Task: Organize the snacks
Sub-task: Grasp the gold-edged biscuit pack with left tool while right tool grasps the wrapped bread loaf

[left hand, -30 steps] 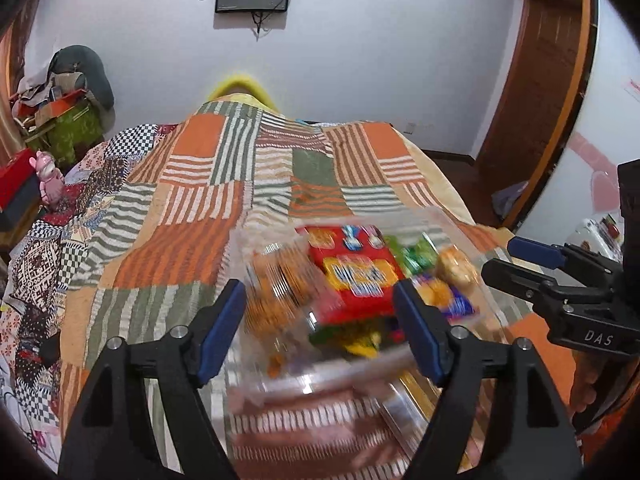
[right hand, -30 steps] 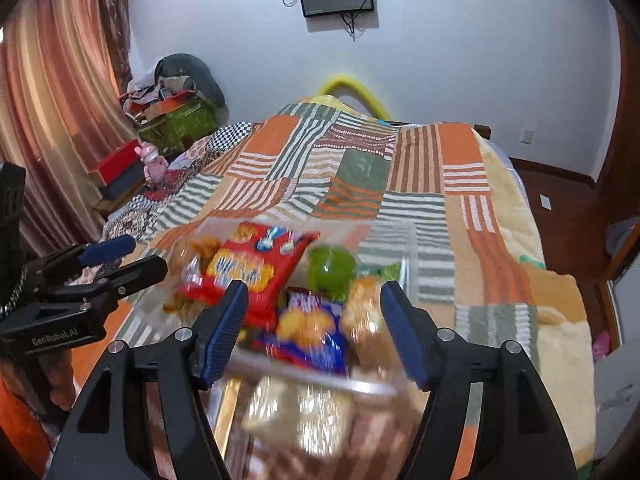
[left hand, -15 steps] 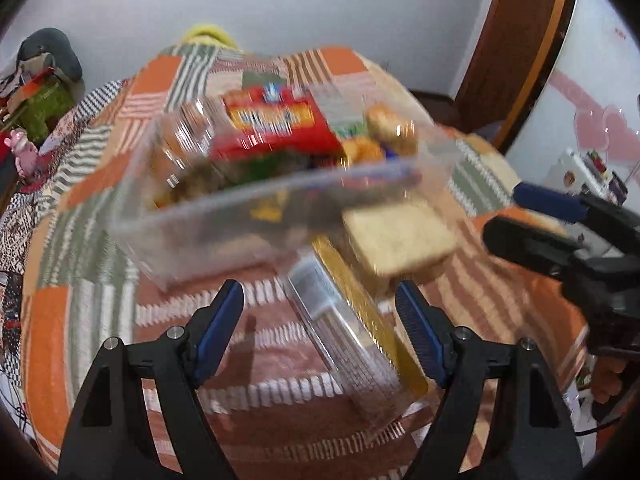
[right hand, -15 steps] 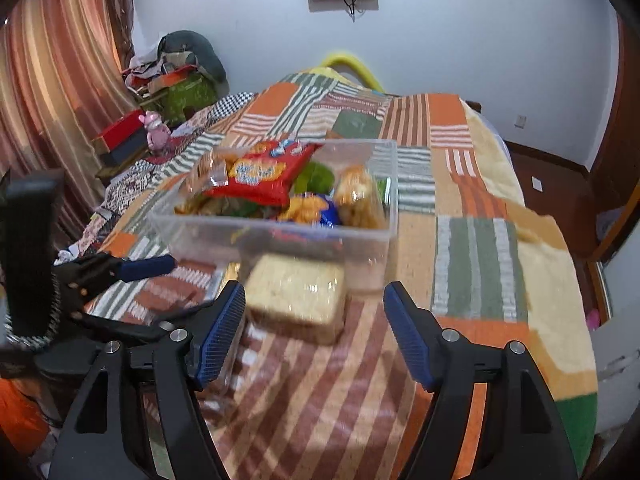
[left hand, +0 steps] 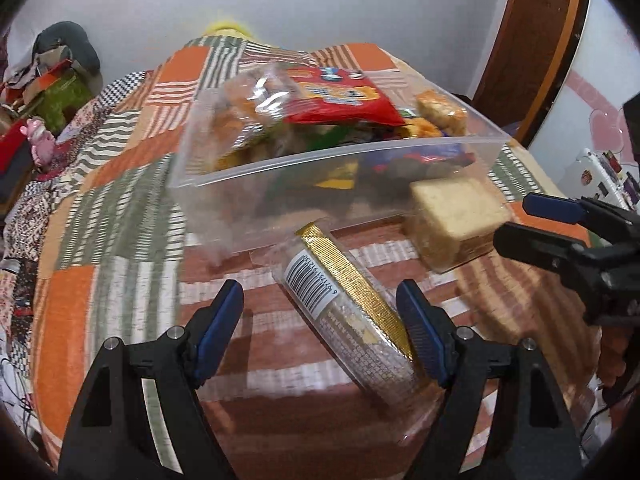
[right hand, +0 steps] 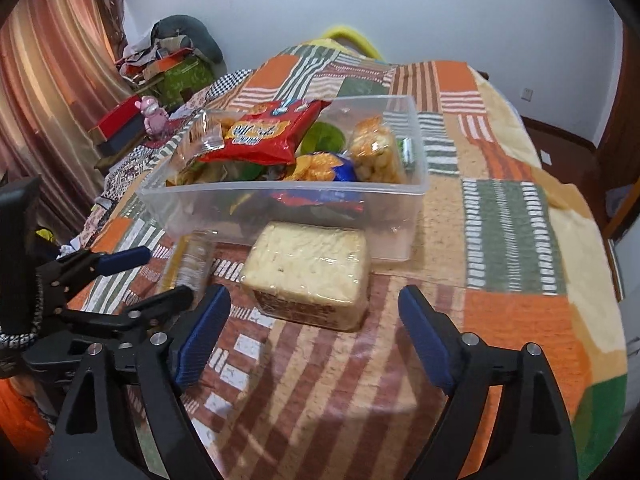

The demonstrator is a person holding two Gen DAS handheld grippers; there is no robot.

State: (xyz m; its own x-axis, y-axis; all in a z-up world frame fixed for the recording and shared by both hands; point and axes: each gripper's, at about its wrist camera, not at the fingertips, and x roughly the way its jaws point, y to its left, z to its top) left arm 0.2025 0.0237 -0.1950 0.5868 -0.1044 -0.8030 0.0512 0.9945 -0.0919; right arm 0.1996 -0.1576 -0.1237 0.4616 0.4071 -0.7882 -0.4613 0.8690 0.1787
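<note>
A clear plastic bin (left hand: 340, 152) (right hand: 280, 189) full of snack packs stands on the bed, with a red chips bag (left hand: 344, 100) (right hand: 260, 132) on top. In front of it lie a long clear pack with a gold strip (left hand: 344, 312) (right hand: 188, 264) and a wrapped cake block (left hand: 456, 216) (right hand: 308, 268). My left gripper (left hand: 318, 296) (right hand: 160, 276) is open, low over the long pack, its pads on either side and apart from it. My right gripper (right hand: 312, 298) (left hand: 532, 220) points at the cake block; its jaws are opening and nothing is gripped.
A striped patchwork blanket (right hand: 508, 236) covers the bed. A pink toy (right hand: 154, 114), red boxes and a heap of clothes sit at the left by a curtain (right hand: 44, 92). A wooden door (left hand: 532, 40) is at the right. The two grippers stand close side by side.
Both grippers have sunk toward the bed in front of the bin. The long pack and the cake block have come into view between the fingers. The right jaws have spread wider.
</note>
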